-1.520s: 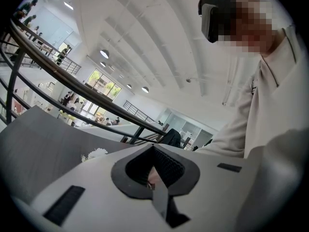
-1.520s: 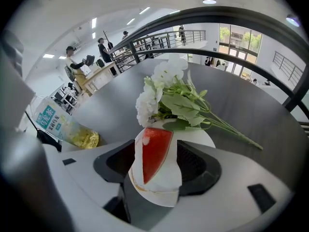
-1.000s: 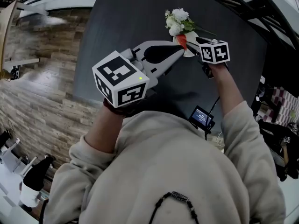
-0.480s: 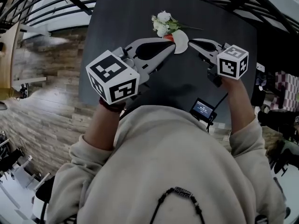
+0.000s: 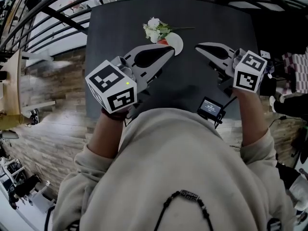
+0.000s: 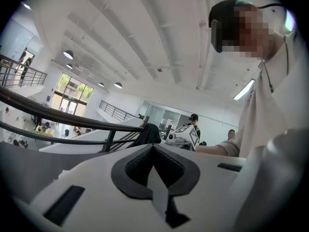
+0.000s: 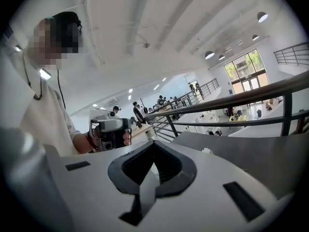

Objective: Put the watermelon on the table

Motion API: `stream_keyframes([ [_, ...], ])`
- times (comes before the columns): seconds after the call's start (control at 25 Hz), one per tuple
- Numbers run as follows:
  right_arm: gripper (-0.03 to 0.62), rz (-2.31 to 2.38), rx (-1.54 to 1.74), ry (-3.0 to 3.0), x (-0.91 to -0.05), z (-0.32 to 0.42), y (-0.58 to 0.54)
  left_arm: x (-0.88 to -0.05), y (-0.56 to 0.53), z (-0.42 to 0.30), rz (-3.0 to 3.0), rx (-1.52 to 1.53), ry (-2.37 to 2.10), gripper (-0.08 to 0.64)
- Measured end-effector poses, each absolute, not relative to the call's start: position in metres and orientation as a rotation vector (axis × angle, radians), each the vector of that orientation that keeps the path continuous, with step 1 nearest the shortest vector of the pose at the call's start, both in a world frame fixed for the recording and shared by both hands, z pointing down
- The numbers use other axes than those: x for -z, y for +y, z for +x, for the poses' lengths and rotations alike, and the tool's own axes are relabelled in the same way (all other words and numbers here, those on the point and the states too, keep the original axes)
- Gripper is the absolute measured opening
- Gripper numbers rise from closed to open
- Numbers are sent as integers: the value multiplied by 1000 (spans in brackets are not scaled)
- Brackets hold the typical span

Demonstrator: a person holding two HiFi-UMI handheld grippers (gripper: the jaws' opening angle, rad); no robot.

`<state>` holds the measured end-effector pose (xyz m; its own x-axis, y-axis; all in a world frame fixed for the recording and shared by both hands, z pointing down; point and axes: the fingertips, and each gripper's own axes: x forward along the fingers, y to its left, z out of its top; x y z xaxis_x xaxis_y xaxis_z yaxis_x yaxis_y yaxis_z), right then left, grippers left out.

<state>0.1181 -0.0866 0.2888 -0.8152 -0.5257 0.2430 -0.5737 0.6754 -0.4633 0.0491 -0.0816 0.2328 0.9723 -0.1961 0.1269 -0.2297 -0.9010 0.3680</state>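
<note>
A red watermelon slice (image 5: 164, 42) lies on a small white plate (image 5: 177, 44) on the dark table (image 5: 120, 28), next to white flowers (image 5: 154, 29). In the head view my left gripper (image 5: 169, 51) points at the plate from the near left, its tips just short of the plate. Its own view shows it (image 6: 153, 146) shut and empty. My right gripper (image 5: 197, 46) hangs to the right of the plate, apart from it. Its jaws have just been closing with nothing between them, and they stand shut (image 7: 153, 143).
A small device with a lit screen (image 5: 211, 109) sits at the table's near edge, with a cable. Black railings (image 5: 57, 18) run along the left, over a wooden floor (image 5: 53, 100). Other people stand far off in the hall (image 7: 137, 111).
Both grippers have drawn back from the plate. The right one has swung out to the right and up. Plate, slice and flowers stay on the table.
</note>
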Motion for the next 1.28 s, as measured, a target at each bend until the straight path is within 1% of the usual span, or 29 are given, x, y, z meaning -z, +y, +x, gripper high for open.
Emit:
stream_keyframes([
  [0.36,15,1025,-792,-2897,-249,127,-61,-225,-70,63,2751,-101,-234,3],
  [1.28,14,1088,-759,-2903,-246,130,-56,-229,-61,71,2779,-119,-207,3],
])
